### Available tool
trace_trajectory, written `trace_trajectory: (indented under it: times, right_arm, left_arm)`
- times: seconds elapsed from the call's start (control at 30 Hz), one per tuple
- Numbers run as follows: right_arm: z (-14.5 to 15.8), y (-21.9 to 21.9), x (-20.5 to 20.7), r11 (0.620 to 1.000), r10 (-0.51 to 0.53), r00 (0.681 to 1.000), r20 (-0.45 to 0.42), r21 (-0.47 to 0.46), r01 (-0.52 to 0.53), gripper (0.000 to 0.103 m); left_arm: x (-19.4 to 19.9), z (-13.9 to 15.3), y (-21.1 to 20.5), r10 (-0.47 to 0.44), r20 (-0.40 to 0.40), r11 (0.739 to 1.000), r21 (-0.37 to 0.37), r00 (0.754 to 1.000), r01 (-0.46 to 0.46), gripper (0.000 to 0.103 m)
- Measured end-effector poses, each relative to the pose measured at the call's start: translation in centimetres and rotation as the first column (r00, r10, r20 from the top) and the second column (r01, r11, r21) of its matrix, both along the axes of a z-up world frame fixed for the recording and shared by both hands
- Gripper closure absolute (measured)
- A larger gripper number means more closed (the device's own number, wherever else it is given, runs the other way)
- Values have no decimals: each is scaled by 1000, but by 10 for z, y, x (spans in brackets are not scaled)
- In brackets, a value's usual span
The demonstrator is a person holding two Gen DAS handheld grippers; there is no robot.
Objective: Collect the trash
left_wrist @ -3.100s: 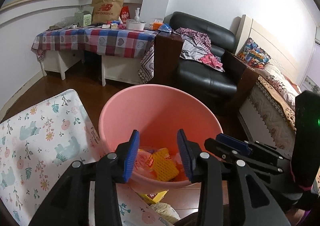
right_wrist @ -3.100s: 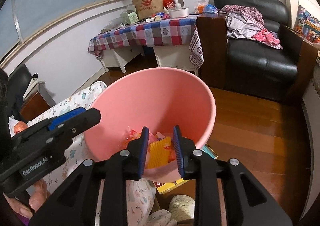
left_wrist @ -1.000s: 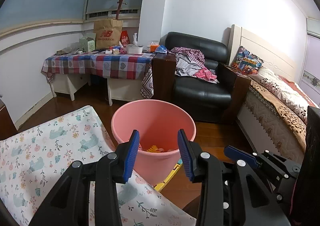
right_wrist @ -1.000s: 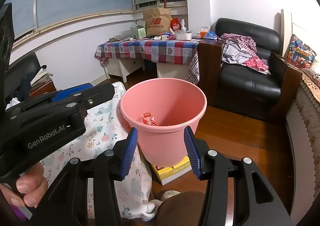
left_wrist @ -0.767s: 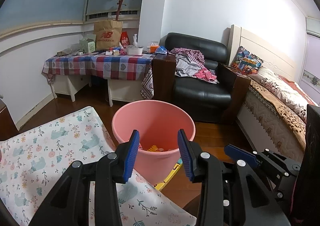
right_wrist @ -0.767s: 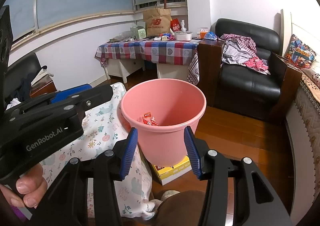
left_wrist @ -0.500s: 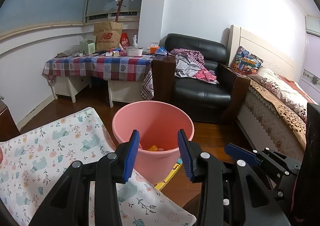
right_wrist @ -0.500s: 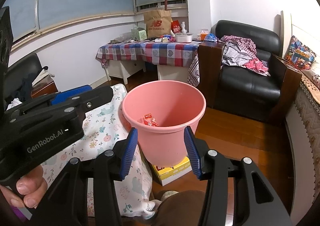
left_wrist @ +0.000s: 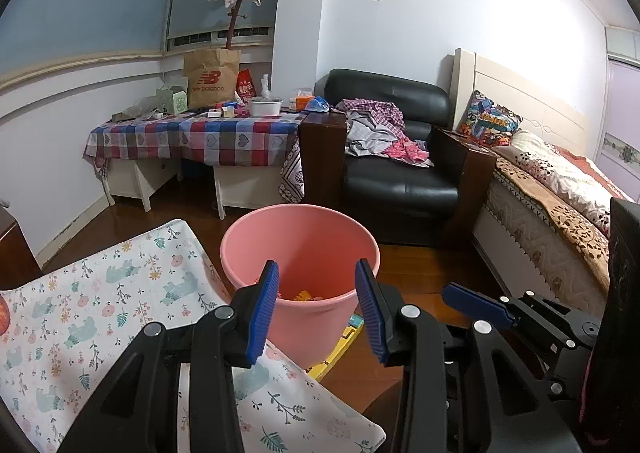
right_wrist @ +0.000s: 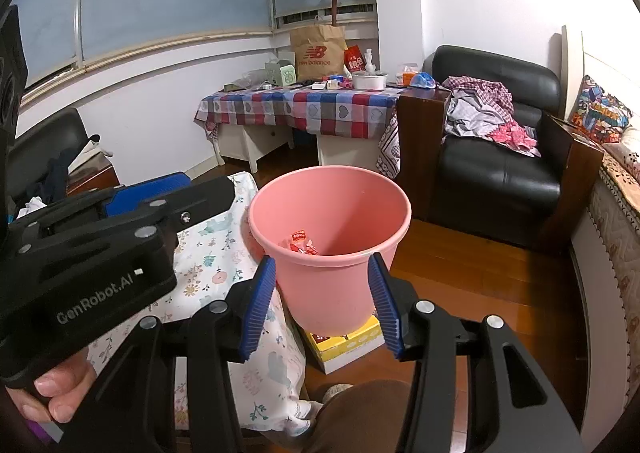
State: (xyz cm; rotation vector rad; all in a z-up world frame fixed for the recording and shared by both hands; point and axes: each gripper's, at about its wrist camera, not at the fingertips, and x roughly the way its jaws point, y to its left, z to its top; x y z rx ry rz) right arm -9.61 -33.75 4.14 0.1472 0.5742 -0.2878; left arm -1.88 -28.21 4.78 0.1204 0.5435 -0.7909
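A pink bucket stands on the wood floor by a table with a floral cloth. It holds red and yellow wrappers; in the left wrist view only a bit of them shows. My left gripper is open and empty, held back from the bucket and above the cloth's edge. My right gripper is open and empty, in front of the bucket. The left gripper's body shows at the left of the right wrist view.
A yellow box lies on the floor under the bucket. Behind stand a black armchair with clothes, a checked-cloth table with a paper bag, and a bed at right. My knee is below the right gripper.
Both grippers have drawn back and up from the bucket since three seconds ago. The right gripper, then nearly closed over the bucket, has opened. Over the last second little has moved.
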Motion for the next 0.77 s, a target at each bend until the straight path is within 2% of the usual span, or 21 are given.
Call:
trace_trajectory:
  times: [0.5, 0.77]
  right_arm:
    - [1, 4, -1, 1000, 7, 1000, -1, -4, -7, 54]
    - [0, 8, 5, 1000, 14, 1000, -8, -5, -14, 54]
  left_arm:
    - [-4, -4, 2, 11, 15, 1000, 6, 1000, -11, 63]
    - [1, -9, 3, 9, -2, 1000, 14, 1000, -9, 63]
